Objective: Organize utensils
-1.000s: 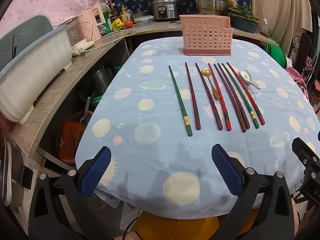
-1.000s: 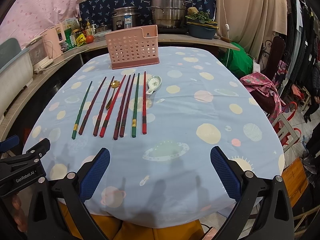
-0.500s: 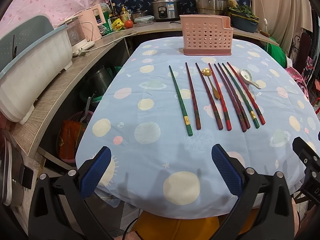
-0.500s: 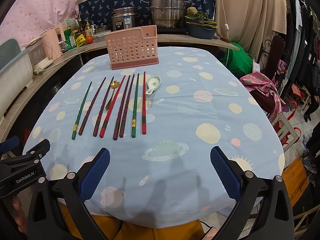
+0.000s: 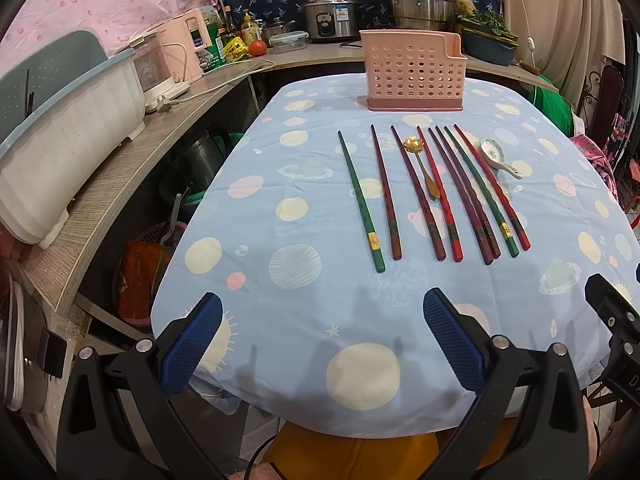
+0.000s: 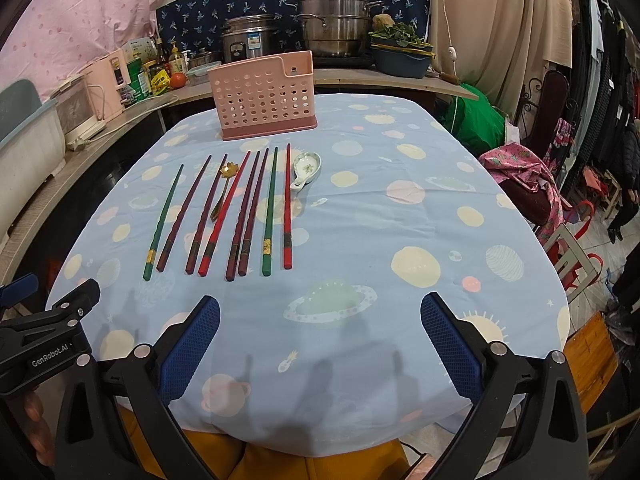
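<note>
The pink perforated caddy (image 5: 414, 74) stands upright at twelve o'clock on the cloth-covered counter (image 5: 280, 240); it looks like light, stiff plastic that could slide or tip if knocked, so anything dropped into it should probably go straight down through the open top. Just in front of it, toward six o'clock, eight chopsticks (image 5: 436, 196) lie side by side, tips pointing at the caddy: two green, two bright red, four dark maroon. They seem light, rigid and glossy, likely to roll or slip, and a hold near the thicker banded ends at six o'clock looks safest. One white ceramic spoon (image 5: 498, 154) rests at about two o'clock of the row, touching nothing; it is probably the heaviest and most fragile piece, best taken by its short handle. One small gold spoon (image 5: 422, 168) with a flower-shaped bowl lies between the third and fourth sticks, thin and fiddly, its slim stem the only good hold. The left gripper (image 5: 324, 344) and right gripper (image 6: 320, 344) hover at the six o'clock edge, fingers spread wide and released, holding nothing
</note>
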The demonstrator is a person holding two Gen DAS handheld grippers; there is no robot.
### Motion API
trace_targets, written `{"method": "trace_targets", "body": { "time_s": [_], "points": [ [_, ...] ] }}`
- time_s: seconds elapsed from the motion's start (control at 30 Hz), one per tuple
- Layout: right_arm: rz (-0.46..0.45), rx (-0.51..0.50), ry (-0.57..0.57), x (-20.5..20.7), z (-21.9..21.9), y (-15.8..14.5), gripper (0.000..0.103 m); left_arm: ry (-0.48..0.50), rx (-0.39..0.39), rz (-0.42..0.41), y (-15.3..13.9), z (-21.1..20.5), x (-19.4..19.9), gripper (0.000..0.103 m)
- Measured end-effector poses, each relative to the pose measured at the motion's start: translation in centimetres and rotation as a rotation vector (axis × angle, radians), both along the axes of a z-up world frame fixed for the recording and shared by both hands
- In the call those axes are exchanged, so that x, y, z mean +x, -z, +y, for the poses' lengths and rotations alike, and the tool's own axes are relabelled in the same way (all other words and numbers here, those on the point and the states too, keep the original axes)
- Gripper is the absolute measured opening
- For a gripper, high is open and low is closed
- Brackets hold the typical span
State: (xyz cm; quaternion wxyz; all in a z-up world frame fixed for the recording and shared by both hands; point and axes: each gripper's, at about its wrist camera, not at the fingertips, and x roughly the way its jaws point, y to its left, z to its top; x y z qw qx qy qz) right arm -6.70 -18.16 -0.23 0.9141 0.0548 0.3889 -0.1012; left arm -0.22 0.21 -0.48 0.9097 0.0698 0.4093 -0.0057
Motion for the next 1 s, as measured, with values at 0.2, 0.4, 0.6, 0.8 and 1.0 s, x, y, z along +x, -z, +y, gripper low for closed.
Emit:
{"method": "trace_targets", "body": {
  "time_s": [0.2, 0.4, 0.6, 0.8, 1.0],
  "points": [
    [-0.001, 0.001, 0.0, -0.01, -0.02, 0.0, 0.096, 0.0, -0.001, -0.001, 0.26, 0.16, 0.09, 0.096],
    [0.001, 0.002, 0.0, 0.02, -0.06, 0.01, 0.096, 0.002, 0.001, 0.001, 0.12, -0.01, 0.03, 0.096],
    [0.001, 0.002, 0.0, 0.05, -0.1, 0.03, 0.096, 0.0, 0.001, 0.0, -0.03, -0.06, -0.02, 0.096],
    [0.0, 0.002, -0.002, 0.06, -0.13, 0.01, 0.096, -0.001, 0.0, 0.002, 0.02, -0.04, 0.01, 0.096],
    [0.003, 0.004, 0.002, 0.16, -0.18, 0.03, 0.096, -0.009, -0.009, 0.017, 0.19, 0.2, 0.32, 0.096]
  ]
}}
